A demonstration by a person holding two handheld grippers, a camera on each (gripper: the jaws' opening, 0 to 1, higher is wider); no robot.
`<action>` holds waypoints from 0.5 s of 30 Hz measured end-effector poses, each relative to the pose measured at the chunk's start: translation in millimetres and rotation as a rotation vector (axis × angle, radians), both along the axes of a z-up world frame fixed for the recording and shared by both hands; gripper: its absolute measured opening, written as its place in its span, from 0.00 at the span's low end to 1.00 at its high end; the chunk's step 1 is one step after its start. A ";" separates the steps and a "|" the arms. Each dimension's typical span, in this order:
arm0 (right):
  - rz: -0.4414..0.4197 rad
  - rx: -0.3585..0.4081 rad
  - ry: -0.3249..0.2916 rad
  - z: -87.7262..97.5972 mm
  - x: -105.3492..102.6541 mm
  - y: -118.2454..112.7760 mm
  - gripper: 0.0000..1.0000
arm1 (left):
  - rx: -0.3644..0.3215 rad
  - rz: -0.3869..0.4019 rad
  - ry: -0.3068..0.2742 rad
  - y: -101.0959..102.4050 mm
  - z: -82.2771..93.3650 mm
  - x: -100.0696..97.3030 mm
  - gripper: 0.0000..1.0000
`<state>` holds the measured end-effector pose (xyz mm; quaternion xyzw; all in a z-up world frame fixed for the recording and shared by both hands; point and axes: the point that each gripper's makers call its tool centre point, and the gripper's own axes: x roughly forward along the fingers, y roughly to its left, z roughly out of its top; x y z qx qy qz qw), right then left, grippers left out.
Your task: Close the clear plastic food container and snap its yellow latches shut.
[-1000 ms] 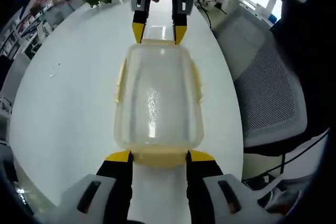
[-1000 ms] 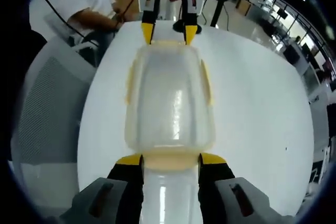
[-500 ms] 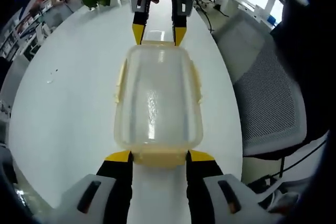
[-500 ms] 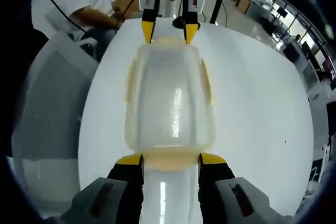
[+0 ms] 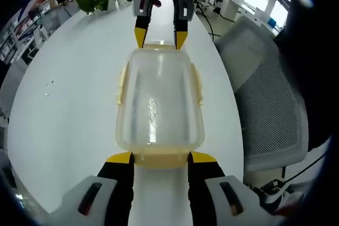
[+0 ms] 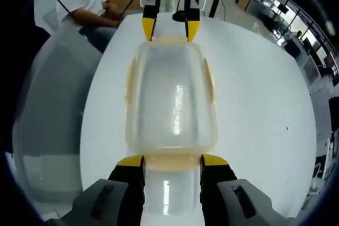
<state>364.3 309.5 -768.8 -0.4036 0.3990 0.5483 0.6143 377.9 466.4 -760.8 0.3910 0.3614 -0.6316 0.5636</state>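
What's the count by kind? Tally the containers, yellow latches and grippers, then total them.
Clear container: 1
Yellow latches: 4, one on each side and each end
Grippers: 2, the left gripper and the right gripper
Total: 7

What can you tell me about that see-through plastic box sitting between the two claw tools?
The clear plastic food container is a rounded rectangular box with a cloudy, see-through lid on top and pale yellow latches along its edges. It looks empty. It sits flat on the white table, lengthwise between the two tools. The left gripper brackets the latch at one short end with its yellow-tipped jaws, and the right gripper does the same at the opposite end. The long-side latches lie against the walls.
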 end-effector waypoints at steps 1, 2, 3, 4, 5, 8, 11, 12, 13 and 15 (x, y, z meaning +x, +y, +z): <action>0.000 -0.001 0.000 0.0 -0.4 -2.3 0.40 | -0.001 0.001 0.003 -3.6 -0.2 -0.3 0.39; -0.001 -0.001 0.000 0.1 -1.1 -6.0 0.40 | -0.001 0.001 0.006 -5.7 -0.3 -0.9 0.39; -0.004 0.001 0.004 -0.1 -1.8 -9.0 0.40 | -0.002 -0.004 0.002 -8.8 -0.5 -1.1 0.39; -0.005 0.002 0.003 -0.1 -1.9 -11.3 0.40 | -0.002 -0.005 0.000 -11.0 -0.5 -1.0 0.39; -0.007 0.003 0.003 -0.1 -1.9 -13.4 0.40 | -0.003 -0.005 0.001 -14.2 -0.3 -0.8 0.39; -0.009 0.003 0.004 -0.1 -2.5 -22.3 0.40 | -0.004 -0.005 0.003 -21.0 -0.2 -2.1 0.39; -0.006 -0.005 0.004 -1.3 -3.9 -30.4 0.40 | -0.006 -0.004 0.005 -29.2 -0.4 -2.9 0.39; -0.004 -0.008 0.002 -1.6 -3.5 -33.6 0.40 | -0.006 0.000 0.010 -32.7 -0.8 -3.7 0.39; -0.003 -0.009 0.000 -1.4 -3.1 -35.4 0.40 | -0.004 0.001 0.009 -34.8 -1.6 -3.8 0.39; -0.003 -0.010 0.000 -1.1 -4.0 -38.6 0.40 | 0.001 0.000 0.007 -39.2 -3.1 -4.0 0.39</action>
